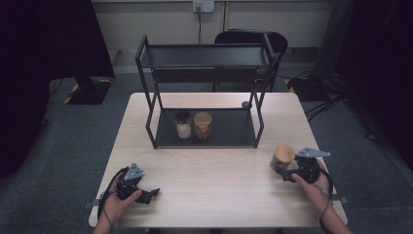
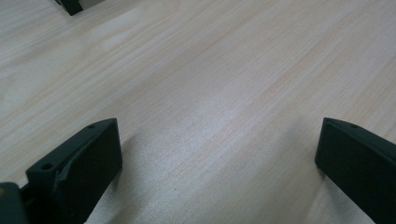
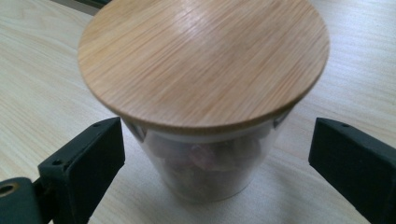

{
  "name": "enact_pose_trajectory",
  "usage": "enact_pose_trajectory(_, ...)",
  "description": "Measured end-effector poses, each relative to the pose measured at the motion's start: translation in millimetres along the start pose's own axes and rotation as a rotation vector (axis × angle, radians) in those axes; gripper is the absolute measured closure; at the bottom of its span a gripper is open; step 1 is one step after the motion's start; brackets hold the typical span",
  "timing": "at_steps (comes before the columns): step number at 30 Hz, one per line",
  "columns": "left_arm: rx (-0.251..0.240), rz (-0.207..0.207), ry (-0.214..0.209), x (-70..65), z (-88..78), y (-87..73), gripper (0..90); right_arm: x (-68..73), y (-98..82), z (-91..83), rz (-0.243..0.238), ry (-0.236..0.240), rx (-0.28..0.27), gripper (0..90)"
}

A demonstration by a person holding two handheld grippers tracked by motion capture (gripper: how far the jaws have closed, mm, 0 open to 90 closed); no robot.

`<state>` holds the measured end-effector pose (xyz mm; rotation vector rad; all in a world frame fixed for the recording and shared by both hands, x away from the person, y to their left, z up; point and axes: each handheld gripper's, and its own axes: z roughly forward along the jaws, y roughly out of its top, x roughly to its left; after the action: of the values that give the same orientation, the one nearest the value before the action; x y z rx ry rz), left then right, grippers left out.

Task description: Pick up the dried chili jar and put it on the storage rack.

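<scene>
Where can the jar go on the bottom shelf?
The bottom shelf is bare right of the wooden-lid jar, up to the right posts. A narrower bare strip lies left of the dark-lid jar. The middle, where the two jars stand together, is crowded.

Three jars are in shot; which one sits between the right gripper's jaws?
The wooden-lidded jar standing on the table, between the right gripper's open jaws; the other two jars stand on the rack's lower shelf.
</scene>
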<state>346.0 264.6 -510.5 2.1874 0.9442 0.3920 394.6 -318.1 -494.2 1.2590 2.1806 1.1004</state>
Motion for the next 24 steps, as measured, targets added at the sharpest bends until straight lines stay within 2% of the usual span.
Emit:
enact_pose_trajectory(18,0.000,0.000,0.000,0.0,0.0,0.0,0.2,-1.3,5.0,10.5,0.027,-0.001,-0.009,3.9)
enact_pose_trajectory(24,0.000,0.001,0.000,0.1,0.0,0.0,0.2,0.9,7.0,13.5,0.016,-0.003,-0.014,6.2)
